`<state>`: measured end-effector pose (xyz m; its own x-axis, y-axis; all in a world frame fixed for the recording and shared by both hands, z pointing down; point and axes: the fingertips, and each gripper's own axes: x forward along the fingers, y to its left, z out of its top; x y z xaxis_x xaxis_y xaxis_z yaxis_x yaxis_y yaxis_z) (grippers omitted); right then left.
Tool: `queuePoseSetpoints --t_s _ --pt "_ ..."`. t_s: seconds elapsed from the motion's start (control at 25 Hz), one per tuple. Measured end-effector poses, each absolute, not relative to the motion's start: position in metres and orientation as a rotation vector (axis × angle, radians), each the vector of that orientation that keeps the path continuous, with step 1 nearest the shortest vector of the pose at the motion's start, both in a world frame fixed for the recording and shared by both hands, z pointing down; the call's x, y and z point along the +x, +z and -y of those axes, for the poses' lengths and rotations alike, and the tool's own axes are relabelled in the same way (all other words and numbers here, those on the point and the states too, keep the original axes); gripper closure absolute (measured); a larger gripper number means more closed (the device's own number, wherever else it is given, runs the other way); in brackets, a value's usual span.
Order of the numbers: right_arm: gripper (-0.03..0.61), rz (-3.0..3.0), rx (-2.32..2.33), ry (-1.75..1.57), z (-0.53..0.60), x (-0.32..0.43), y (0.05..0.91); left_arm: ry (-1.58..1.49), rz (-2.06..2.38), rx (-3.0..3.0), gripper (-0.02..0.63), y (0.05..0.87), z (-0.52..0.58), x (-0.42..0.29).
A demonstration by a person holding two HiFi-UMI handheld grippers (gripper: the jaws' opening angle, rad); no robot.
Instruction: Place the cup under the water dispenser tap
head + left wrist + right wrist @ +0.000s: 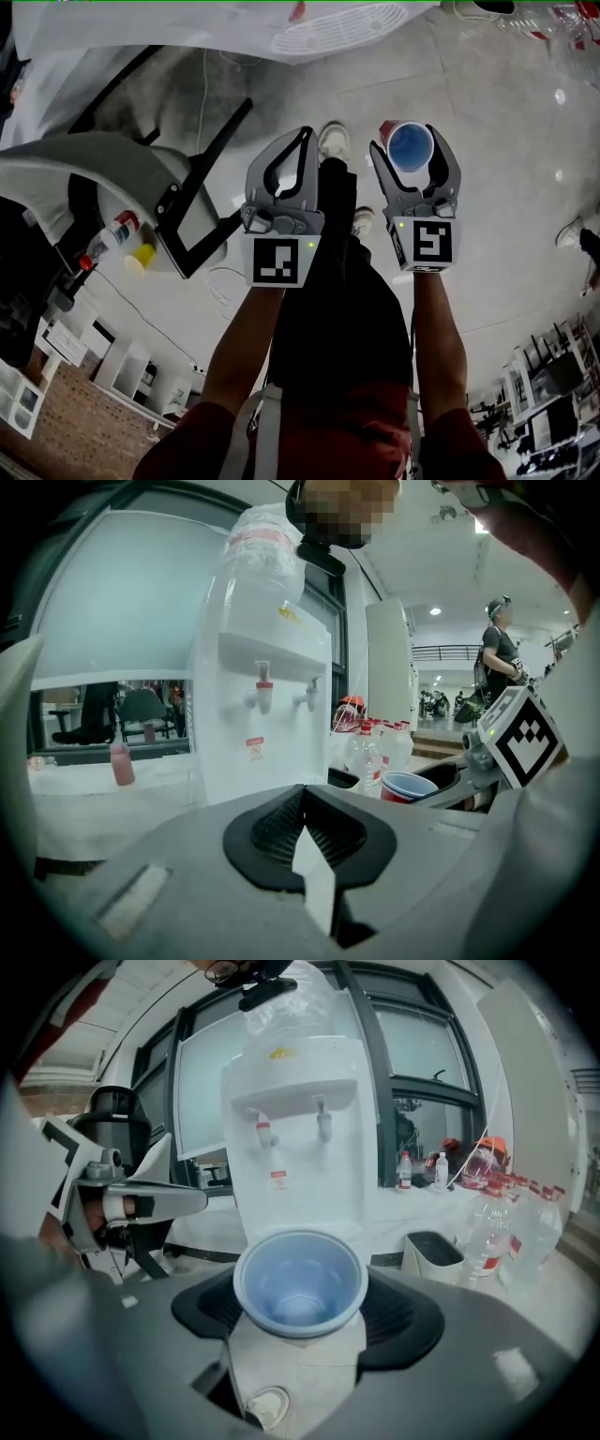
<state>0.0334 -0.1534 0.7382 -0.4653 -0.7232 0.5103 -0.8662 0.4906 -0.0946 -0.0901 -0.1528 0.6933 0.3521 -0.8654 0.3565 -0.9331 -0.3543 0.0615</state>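
Observation:
A white water dispenser [300, 1138] stands ahead with a red tap [262, 1132] and a second tap [323, 1124] on its front; the left gripper view shows the same dispenser [267, 667]. My right gripper [410, 141] is shut on a cup [410, 147], red outside and pale blue inside. The empty cup [300, 1283] sits upright between the jaws, below and short of the taps. My left gripper [304, 133] hangs beside it, shut with nothing in it, its pads meeting at the tip [302, 797]. The cup [408, 787] shows at its right.
Several water bottles [502, 1222] and a black bin [433, 1252] stand right of the dispenser. A pink bottle [121, 761] is on the counter to its left. A person [497, 653] stands far back. A grey chair [103, 178] lies at the head view's left.

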Motion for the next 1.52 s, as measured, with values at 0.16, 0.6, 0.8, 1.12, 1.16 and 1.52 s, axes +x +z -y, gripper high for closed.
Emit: queuePoseSetpoints --t_s 0.16,0.6,0.8,1.12,1.16,1.52 --pt "0.219 2.349 1.32 0.488 0.165 0.032 0.759 0.406 1.613 2.355 0.617 0.708 0.156 -0.09" --pt "0.219 2.438 1.304 0.328 0.26 0.004 0.756 0.395 1.59 2.279 0.616 0.73 0.151 -0.088" --pt "0.219 2.427 1.321 0.286 0.295 -0.003 0.76 0.385 1.581 2.277 0.616 0.737 0.153 -0.088" --pt "0.219 2.422 1.325 0.241 0.324 -0.009 0.76 0.401 1.558 2.271 0.615 0.745 0.155 -0.088" --pt "0.219 2.421 1.321 0.231 0.327 -0.01 0.76 0.403 1.557 2.269 0.615 0.746 0.155 -0.089" --pt "0.216 2.403 1.369 0.243 0.342 -0.008 0.763 0.404 1.542 2.274 0.615 0.747 0.156 -0.091"
